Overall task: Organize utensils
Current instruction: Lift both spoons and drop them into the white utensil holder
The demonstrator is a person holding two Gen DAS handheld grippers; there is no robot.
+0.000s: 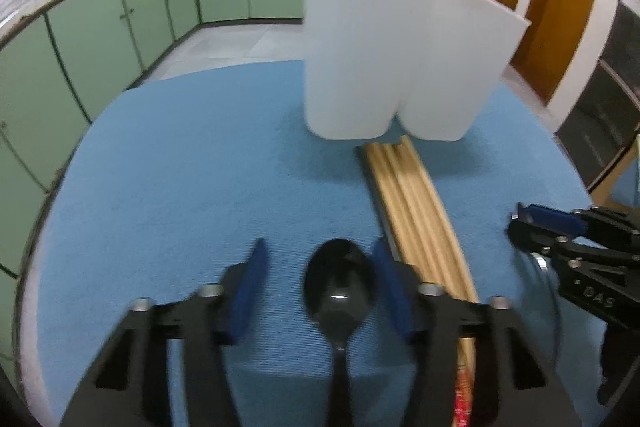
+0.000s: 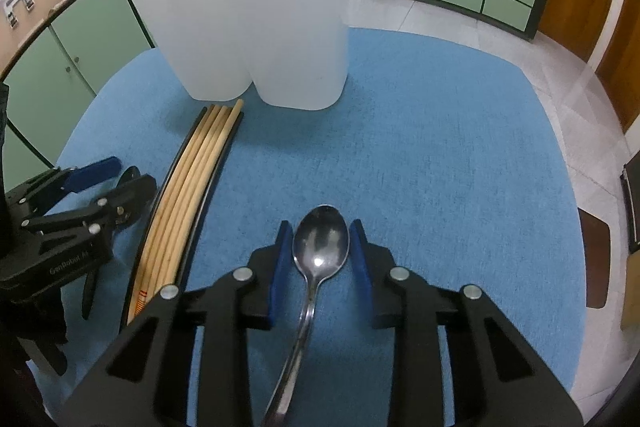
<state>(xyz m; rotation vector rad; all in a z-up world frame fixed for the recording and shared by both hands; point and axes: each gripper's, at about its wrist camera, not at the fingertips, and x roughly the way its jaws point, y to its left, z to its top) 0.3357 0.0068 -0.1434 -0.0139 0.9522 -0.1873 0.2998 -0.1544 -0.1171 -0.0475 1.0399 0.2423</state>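
A black spoon [image 1: 339, 287] lies on the blue table cloth [image 1: 180, 167] between the open fingers of my left gripper [image 1: 320, 287], bowl forward. A silver metal spoon [image 2: 321, 243] lies between the open fingers of my right gripper [image 2: 321, 259], bowl forward. Neither set of pads touches its spoon. A bundle of wooden chopsticks [image 1: 416, 211] on a dark tray lies between the two grippers; it also shows in the right wrist view [image 2: 188, 187]. A white two-compartment holder [image 1: 396, 51] stands upright beyond the chopsticks, also in the right wrist view [image 2: 256, 19].
The table has a blue cloth [image 2: 440, 147] with its edges near on all sides. Green cabinets [image 1: 120, 23] ring the room, wooden doors [image 1: 560, 7] stand to the right. A chair [image 2: 596, 263] sits by the table's right edge.
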